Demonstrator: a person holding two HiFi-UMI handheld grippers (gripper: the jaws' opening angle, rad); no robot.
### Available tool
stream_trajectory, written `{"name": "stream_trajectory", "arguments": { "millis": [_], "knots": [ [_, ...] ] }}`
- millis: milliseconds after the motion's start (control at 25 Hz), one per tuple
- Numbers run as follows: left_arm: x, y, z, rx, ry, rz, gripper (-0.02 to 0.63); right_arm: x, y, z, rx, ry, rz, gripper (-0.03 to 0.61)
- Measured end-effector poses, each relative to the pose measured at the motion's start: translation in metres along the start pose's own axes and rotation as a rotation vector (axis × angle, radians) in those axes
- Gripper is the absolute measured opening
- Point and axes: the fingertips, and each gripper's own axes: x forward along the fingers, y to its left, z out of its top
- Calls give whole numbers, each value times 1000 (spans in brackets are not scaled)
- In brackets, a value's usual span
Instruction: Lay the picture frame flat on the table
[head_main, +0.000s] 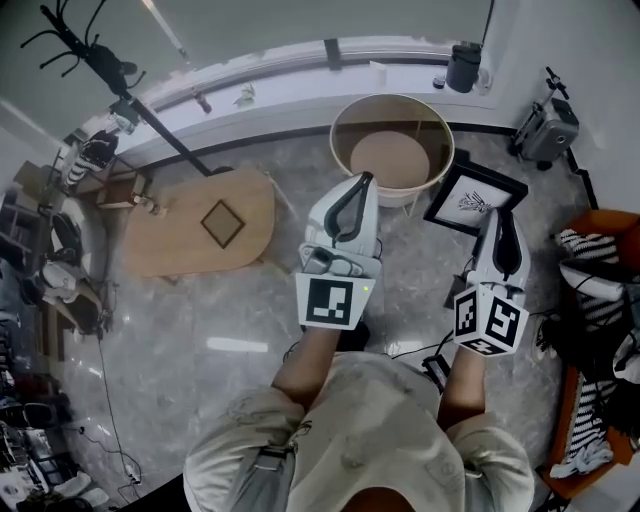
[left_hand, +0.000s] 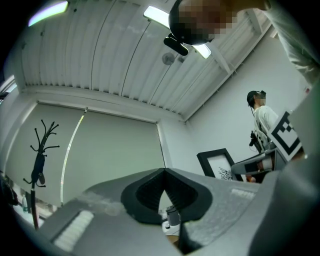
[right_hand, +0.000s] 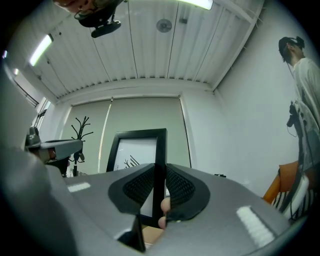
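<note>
Head view: the right gripper (head_main: 497, 218) holds the frame (head_main: 472, 198) in the air over the floor (head_main: 230, 340), just off the right edge of the round surface (head_main: 392, 108). The frame touches no surface. Its printed face is turned up towards the camera and one corner points at the round surface.

Right gripper view: the right gripper (right_hand: 160, 172) is clamped on the black right-hand border of the frame (right_hand: 134, 150), with both pads pressed against it. The frame stands upright between them.

Left gripper view: the left gripper (left_hand: 164, 172) has its tips closed together and holds nothing. The frame (left_hand: 217, 162) shows to its right, well apart from it. In the head view the left gripper (head_main: 358, 192) sits over the near edge of the round surface, beside the frame.

Surroundings:
- A wooden surface (head_main: 170, 235) lies at left, well apart, with a dark diamond shape (head_main: 222, 223) at its middle.
- A coat rack (head_main: 90, 50) stands at far left.
- A suitcase (head_main: 548, 130) stands beyond the frame, near the wall.
- Striped cloth (head_main: 592, 260) lies on an orange seat (head_main: 610, 222) at right, near the right gripper.
- A second person (left_hand: 261, 117) stands by the wall.
</note>
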Motion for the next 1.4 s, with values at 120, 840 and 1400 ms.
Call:
{"name": "stream_trajectory", "arguments": {
  "millis": [120,840,1400],
  "knots": [
    [14,19,-11,-3,-3,3,3,24,11,-7,-8,5,3,72],
    [88,126,-56,-47,-12,1,2,138,71,-25,-59,30,-14,72],
    [111,158,-70,-43,-11,5,3,175,88,-30,-67,27,-16,72]
  ]
}}
